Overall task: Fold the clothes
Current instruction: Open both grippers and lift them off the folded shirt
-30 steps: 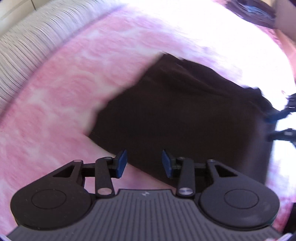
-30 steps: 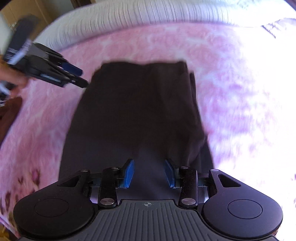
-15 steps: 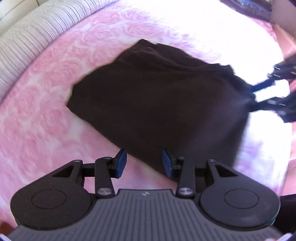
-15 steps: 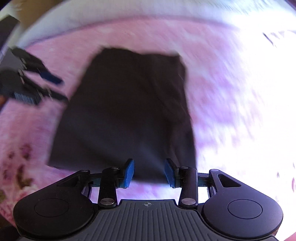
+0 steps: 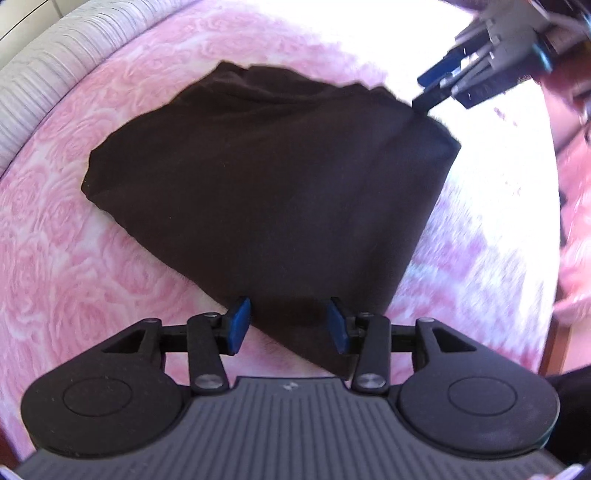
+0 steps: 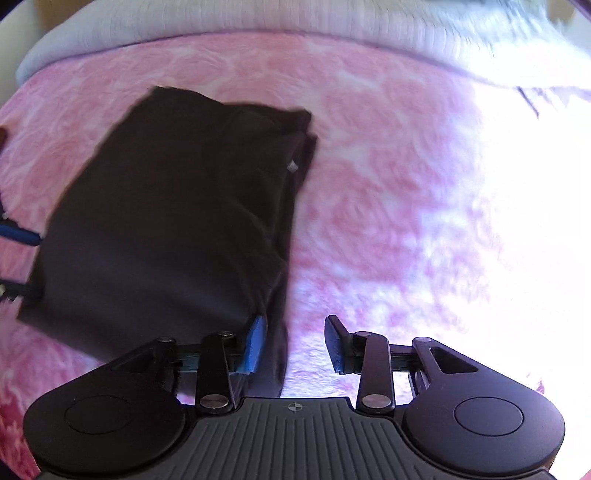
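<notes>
**A:** Garment (image 5: 266, 192) first: where does it lie from each set of fingers?

**B:** Dark folded cloth, flat on the pink bedspread (image 5: 66, 258). From the left gripper (image 5: 288, 325) it spreads away toward the far side, its near corner sitting right between the blue pads. Seen from the right gripper (image 6: 293, 341), it lies to the left and stretches far; only its right edge reaches the left pad.

**A:** Long axis?

**B:** In the right wrist view it runs near to far, slightly tilted left. I'd say both hands sit at the same near end, one per corner.

**A:** And the jaws?

**B:** Left ones are partly apart and opening, cloth between them but no pad pressing on it. Right ones are partly apart and closing; the layered edge is beside the left pad, bare bedspread fills most of the gap, nothing pinched yet.

**A:** Which is better placed?

**B:** Left, I think: its corner is centred. Right needs a shift leftward to straddle the edge.

**A:** Materials?

**B:** Soft matte knit, limp, several layers stacked along the right edge. Bedspread is plush with a raised rose pattern; a ribbed pale cushion edge (image 6: 258, 22) runs along the far side
</notes>
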### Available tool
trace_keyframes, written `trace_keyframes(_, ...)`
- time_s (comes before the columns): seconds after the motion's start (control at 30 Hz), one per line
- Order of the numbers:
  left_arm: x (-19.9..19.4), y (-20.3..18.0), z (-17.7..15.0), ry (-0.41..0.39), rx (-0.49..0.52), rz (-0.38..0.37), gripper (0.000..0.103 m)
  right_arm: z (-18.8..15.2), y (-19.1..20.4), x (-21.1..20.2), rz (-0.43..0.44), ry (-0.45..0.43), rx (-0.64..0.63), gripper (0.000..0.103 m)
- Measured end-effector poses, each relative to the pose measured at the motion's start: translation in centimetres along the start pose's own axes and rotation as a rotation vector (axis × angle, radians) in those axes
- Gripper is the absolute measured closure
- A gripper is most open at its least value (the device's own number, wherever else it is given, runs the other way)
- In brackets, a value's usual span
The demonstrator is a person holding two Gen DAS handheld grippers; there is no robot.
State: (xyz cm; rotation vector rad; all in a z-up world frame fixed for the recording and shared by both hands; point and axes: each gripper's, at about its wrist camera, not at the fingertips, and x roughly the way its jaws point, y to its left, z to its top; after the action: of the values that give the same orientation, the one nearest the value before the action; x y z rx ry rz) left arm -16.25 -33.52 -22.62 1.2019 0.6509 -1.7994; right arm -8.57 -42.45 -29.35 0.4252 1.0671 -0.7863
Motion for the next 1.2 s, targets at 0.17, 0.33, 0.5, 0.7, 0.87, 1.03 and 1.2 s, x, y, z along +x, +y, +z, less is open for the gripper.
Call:
trace_keyframes(0.17, 0.8, -0.9, -0.7, 0.007, -0.001, -0.058, 0.063, -0.9, 3.4, -0.7, 0.105, -0.011, -0.064, 0.067)
trace_keyframes(0.33, 1.2, -0.9, -1.8, 0.026, 0.033, -0.081, 0.063, -2.6, 1.6, 1.7, 0.063, 0.091, -0.001, 0.069)
trace_keyframes(0.5, -1.4, 1.0, -1.1, -0.018, -0.030, -0.069, 0.063, -0.7, 0.3, -1.5, -0.034, 0.088, 0.025, 0.068)
trace_keyframes(0.7, -1.2, 3.5, 3.0, -0.084, -0.126, -0.008, 0.062, 5.0, 1.2, -1.6, 0.072, -0.015, -0.031, 0.068)
trace_keyframes(0.87, 3.3, 4.8, 3.8, -0.016, -0.247, 0.014, 0.059, 8.7, 1.5, 4.1, 0.188, 0.028, -0.163, 0.068)
trace_keyframes(1.03, 3.0, 4.6, 5.6, 0.014, -0.315, 0.080, 0.060, 10.9, -4.0, 6.3, 0.207, 0.044, -0.158, 0.066)
trace_keyframes(1.2, 3.8, 3.7, 9.5, -0.039, -0.380, 0.069, 0.060, 15.1, -6.5, 7.1, 0.319, -0.036, -0.110, 0.066)
